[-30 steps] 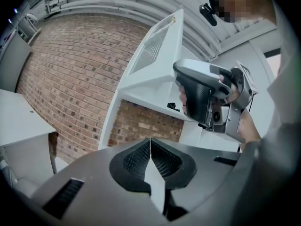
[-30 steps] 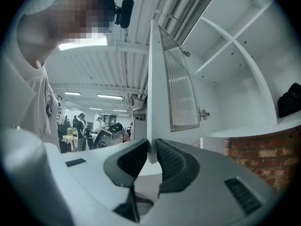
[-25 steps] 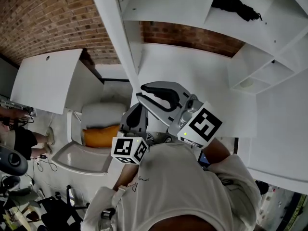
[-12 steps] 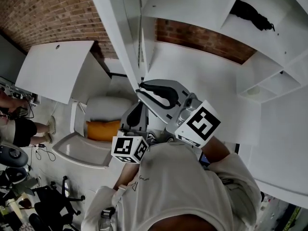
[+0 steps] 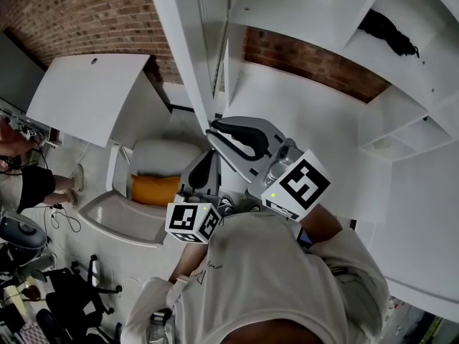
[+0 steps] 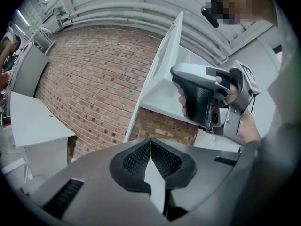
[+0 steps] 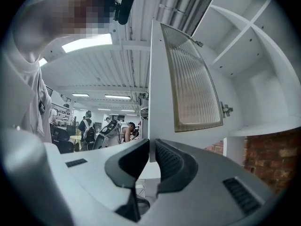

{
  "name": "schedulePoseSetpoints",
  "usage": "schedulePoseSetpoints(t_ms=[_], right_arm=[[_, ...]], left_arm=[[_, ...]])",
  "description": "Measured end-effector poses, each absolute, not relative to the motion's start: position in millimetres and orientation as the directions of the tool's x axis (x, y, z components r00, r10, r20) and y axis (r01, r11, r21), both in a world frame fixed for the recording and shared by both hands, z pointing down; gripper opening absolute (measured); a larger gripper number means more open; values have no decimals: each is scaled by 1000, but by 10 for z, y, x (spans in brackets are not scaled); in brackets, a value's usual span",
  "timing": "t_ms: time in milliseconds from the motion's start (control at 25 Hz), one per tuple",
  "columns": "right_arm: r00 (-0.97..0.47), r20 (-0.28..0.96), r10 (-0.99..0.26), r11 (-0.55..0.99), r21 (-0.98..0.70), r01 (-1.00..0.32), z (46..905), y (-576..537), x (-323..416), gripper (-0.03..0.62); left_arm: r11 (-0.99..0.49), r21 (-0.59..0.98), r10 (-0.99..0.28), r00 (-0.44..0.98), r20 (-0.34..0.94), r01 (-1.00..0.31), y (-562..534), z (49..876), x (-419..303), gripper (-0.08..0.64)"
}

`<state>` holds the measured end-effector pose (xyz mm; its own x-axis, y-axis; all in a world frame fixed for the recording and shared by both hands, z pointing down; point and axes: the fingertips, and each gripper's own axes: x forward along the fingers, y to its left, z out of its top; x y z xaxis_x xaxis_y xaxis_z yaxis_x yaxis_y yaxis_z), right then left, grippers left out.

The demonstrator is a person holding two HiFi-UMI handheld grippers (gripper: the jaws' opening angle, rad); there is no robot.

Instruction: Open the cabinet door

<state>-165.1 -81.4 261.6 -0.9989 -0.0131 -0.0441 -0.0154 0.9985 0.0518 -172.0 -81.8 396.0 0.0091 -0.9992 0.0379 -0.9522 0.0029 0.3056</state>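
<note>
The white cabinet door (image 5: pixel 192 56) with its frosted pane (image 7: pixel 190 79) stands swung out from the cabinet (image 5: pixel 301 9), edge-on in the head view. My right gripper (image 5: pixel 211 128) is level at the door's lower free corner. In the right gripper view its jaws (image 7: pixel 152 147) are closing with the door's thin edge pinched between the pads. My left gripper (image 5: pixel 209 155) hovers just below and beside it, shut with nothing in it (image 6: pixel 150 144). It faces the brick wall, clear of the door (image 6: pixel 165 65).
Open white shelves (image 5: pixel 401 113) lie to the right, with a dark object (image 5: pixel 391 31) on an upper one. Below left are a white desk panel (image 5: pixel 86 99) and a chair with an orange cushion (image 5: pixel 154 188). Brick wall (image 5: pixel 79 13) is behind. People stand at far left (image 5: pixel 32 185).
The door has swung a little further out with the right gripper on its edge, so more of the pane shows beside the shelf. The left gripper has drifted along below it.
</note>
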Motion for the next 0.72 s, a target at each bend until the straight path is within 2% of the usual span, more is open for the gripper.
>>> schedulePoseSetpoints(t_ms=[720], right_arm=[[-999,-34,32,998,59,30,2613,-755,-1821,53]], left_arm=[[18,295,-999,-8,34,-955,-864,3933,-1831,17]])
